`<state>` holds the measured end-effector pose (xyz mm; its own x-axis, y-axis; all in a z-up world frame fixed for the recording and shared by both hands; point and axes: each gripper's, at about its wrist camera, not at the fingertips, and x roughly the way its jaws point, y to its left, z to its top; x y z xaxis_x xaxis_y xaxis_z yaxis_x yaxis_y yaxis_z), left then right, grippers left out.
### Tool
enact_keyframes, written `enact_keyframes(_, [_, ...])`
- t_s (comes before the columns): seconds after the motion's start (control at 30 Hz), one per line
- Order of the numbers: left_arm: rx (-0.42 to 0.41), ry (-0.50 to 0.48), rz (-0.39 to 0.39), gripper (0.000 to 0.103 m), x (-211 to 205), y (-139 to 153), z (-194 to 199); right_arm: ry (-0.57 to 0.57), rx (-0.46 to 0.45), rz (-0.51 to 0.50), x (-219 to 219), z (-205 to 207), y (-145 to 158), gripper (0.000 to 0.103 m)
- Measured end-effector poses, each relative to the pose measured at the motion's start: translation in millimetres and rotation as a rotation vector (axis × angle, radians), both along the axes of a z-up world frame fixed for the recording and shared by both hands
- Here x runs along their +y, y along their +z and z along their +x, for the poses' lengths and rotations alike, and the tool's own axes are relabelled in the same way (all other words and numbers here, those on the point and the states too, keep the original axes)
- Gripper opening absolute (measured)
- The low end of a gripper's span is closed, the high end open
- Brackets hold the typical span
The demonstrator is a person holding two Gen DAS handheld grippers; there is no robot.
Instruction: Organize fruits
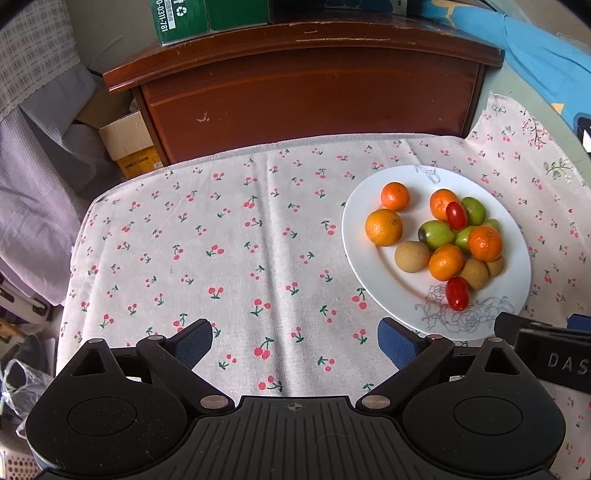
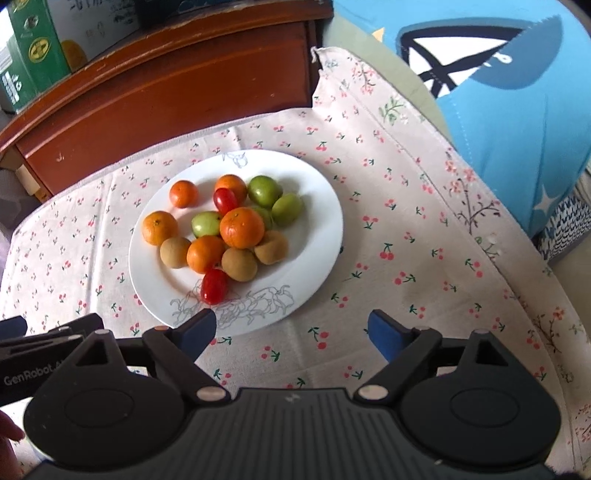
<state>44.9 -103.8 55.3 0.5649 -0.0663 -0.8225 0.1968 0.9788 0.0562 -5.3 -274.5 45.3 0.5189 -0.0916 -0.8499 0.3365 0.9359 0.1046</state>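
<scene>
A white plate (image 1: 354, 236) (image 2: 317, 236) with a line-drawn flower sits on the cherry-print cloth. It holds a mixed pile of fruit: several oranges (image 1: 383, 227) (image 2: 242, 227), green fruits (image 1: 436, 233) (image 2: 263, 191), brown round fruits (image 1: 412, 256) (image 2: 239, 264) and two red grape tomatoes (image 1: 457, 293) (image 2: 213, 285). My left gripper (image 1: 295, 341) is open and empty, near the table's front, left of the plate. My right gripper (image 2: 290, 332) is open and empty, just in front of the plate's near rim.
The cherry-print cloth (image 1: 221, 240) covers the table. A brown wooden cabinet (image 1: 303, 96) stands behind it with green boxes (image 1: 184, 18) on top. A blue cushion (image 2: 517, 92) lies at the right. Cardboard boxes and clothes (image 1: 44, 147) sit at the left.
</scene>
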Motion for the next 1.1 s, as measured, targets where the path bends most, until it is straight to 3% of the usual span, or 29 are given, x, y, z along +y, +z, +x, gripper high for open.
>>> enact_keyframes(1.1, [0.002, 0.021, 0.024, 0.097, 1, -8, 3, 0.071, -0.007, -0.065, 14, 6, -3, 0.09])
